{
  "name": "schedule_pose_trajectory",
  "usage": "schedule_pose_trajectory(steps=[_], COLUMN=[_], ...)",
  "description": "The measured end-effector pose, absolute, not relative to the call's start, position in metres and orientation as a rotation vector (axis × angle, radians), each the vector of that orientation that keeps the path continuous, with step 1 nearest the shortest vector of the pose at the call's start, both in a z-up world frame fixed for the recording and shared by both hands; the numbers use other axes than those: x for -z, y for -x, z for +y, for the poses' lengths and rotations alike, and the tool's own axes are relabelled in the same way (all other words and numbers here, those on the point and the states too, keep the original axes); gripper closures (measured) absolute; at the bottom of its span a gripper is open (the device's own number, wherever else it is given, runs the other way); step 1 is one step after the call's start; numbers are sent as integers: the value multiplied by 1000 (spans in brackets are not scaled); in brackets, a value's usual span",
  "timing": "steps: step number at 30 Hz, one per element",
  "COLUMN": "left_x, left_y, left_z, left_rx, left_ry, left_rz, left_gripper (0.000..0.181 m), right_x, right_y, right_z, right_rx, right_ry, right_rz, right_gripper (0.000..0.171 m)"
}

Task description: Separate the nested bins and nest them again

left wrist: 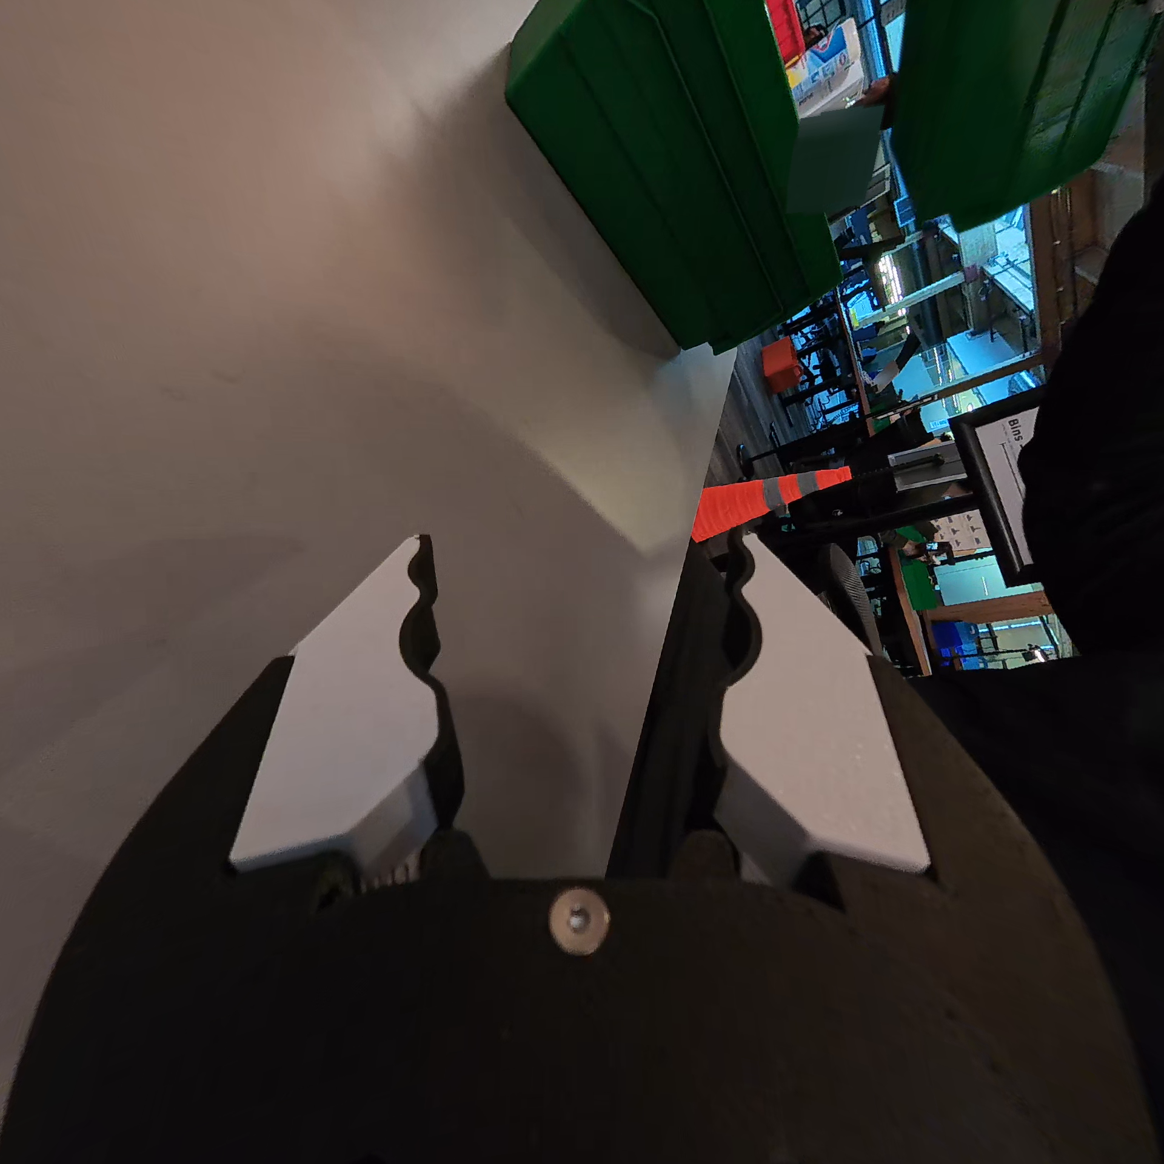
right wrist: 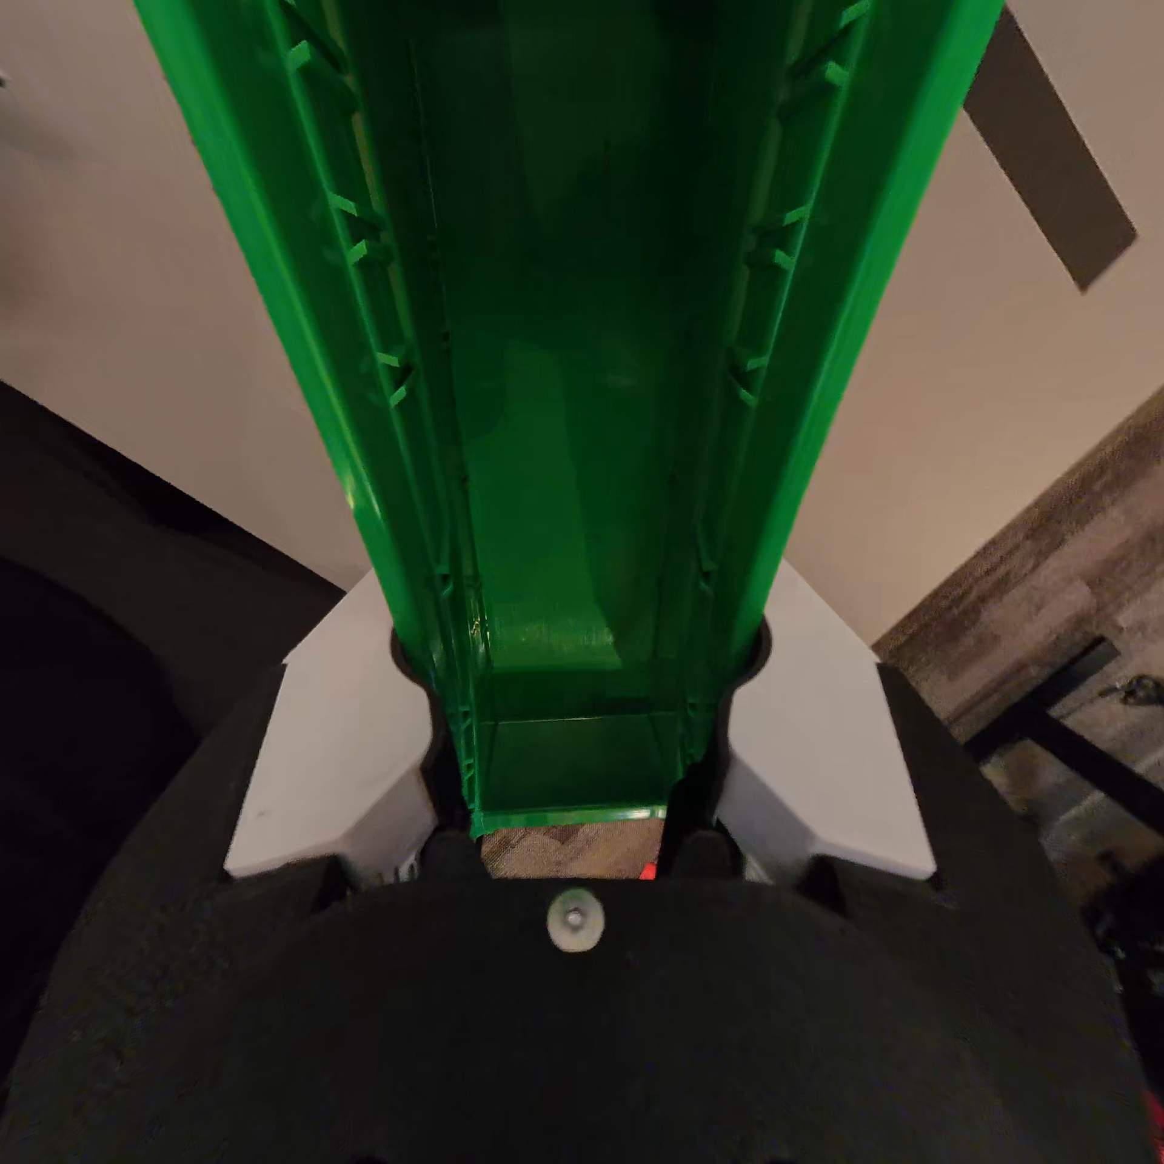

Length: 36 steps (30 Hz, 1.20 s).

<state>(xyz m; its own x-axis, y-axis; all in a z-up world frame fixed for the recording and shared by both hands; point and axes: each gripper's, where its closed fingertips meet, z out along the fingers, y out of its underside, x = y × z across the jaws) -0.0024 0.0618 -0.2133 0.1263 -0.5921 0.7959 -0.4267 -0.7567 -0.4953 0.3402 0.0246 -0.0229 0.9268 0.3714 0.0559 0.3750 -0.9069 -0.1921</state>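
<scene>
My right gripper (right wrist: 576, 573) is shut on a green bin (right wrist: 567, 315), with its fingers pressed on the bin's two long rims near one end. It holds the bin above the white table (right wrist: 126, 252). In the left wrist view this bin (left wrist: 1020, 107) hangs in the air at the top right. A green bin with layered rims, seemingly nested (left wrist: 667, 170), stands on the table (left wrist: 252, 315) near its edge. My left gripper (left wrist: 579, 538) is open and empty, low over the table, well short of the standing bins.
The table edge (left wrist: 699, 504) runs close past my left gripper's right finger. Beyond it are an orange cone (left wrist: 756, 497), a sign stand (left wrist: 1001, 479) and a person's dark clothing (left wrist: 1102, 441). A dark strip (right wrist: 1052, 164) lies on the table; patterned floor (right wrist: 1039, 598) shows at the right.
</scene>
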Motion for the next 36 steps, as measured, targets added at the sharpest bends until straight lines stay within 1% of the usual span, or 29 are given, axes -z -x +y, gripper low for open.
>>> schedule_pose_trajectory(steps=[9,16,20,23,28,32,36], left_x=[216,218,221,222,221,222,223], left_y=[1,2,2,3,3,4,2], left_z=[59,61,60,59,60,61,59], left_rx=[1685,1673,1671,1668,1669,1672,1672], left_ry=[2257,2265,2273,2277,2272,2277,2279], left_rz=[1038,1034,1044,1048,1048,1036,1049], left_gripper=[90,91,91,91,91,91,91], right_x=[91,127,150,168,172,151,161], right_y=[-404,-411,-411,-411,-409,-403,-413], right_z=[5,3,1,1,2,9,1], right_rx=[86,85,94,103,73,67,178], right_ry=[3016,3047,3075,3089,3062,2962,3016], right_rz=[-418,-401,-386,-400,-369,-382,-428], right_gripper=[72,67,56,36,16,17,33])
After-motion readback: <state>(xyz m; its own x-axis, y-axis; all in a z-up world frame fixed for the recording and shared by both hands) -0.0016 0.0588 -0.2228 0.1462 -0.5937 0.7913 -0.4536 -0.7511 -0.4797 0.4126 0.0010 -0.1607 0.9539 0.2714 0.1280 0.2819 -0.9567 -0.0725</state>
